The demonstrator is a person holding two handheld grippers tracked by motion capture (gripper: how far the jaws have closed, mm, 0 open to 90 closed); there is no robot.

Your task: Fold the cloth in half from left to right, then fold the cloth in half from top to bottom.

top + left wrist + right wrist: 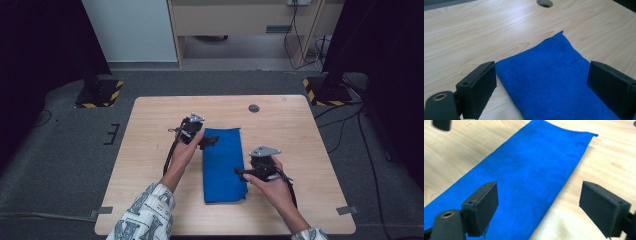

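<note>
A blue cloth [222, 165] lies folded into a long strip in the middle of the wooden table [150, 125]. My left gripper [209, 141] hovers at the strip's far left corner, jaws open. In the left gripper view the cloth [554, 80] fills the gap between my open jaws, left gripper [544, 87]. My right gripper [241, 172] hangs over the strip's right edge, open. In the right gripper view the cloth [524, 175] runs away from me, its right edge between the jaws of my right gripper [539, 207].
A round cable hole [254, 108] sits in the table near the far edge, also the cable hole [544, 3] in the left gripper view. Black stands with yellow-striped bases [100, 92] flank the table. Bare wood lies on both sides of the cloth.
</note>
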